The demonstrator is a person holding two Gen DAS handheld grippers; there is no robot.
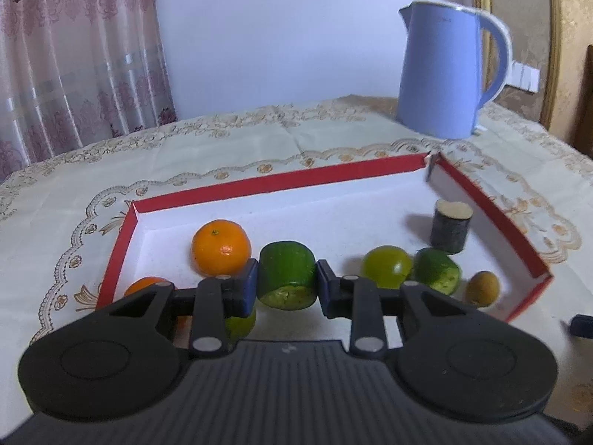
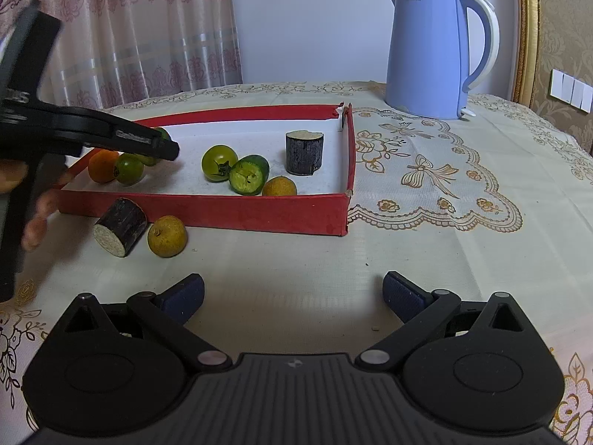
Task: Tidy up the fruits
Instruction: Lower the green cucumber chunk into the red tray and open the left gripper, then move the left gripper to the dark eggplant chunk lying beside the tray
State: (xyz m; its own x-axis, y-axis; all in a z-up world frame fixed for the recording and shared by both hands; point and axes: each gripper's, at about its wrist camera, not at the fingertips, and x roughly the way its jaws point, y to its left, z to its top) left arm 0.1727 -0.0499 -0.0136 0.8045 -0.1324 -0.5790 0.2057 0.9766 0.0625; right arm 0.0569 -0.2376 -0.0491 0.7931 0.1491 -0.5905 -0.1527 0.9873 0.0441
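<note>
The left gripper (image 1: 287, 283) has its jaws closed on a cut cucumber piece (image 1: 287, 274), one blue pad pressed on each side, cut face toward the camera. The right gripper (image 2: 292, 296) has its jaws spread wide with nothing between them, over bare tablecloth (image 2: 426, 244).

Largest first:

1. Blue kettle (image 2: 430, 52): well beyond the right jaws, to their right, standing on the cloth behind the tray's far right corner.
2. Red-walled tray (image 2: 222, 209): ahead of the right jaws. The left jaws hang over its white floor.
3. Orange (image 1: 220, 246): just left of the left jaws, slightly beyond them. A second orange (image 1: 146, 285) shows partly behind the left finger linkage.
4. Dark sugarcane segment (image 1: 450, 228): upright in the tray, right of the left jaws, near the right wall. Another sugarcane piece (image 2: 120, 228) lies on its side outside the tray, ahead-left of the right jaws.
5. Green tomato (image 1: 387, 267) and a second cucumber piece (image 1: 437, 270): touching, right of the left jaws.
6. Small brown fruit (image 1: 481, 289): in the tray, furthest right. A similar one (image 2: 166, 236) sits outside, beside the lying sugarcane.
</note>
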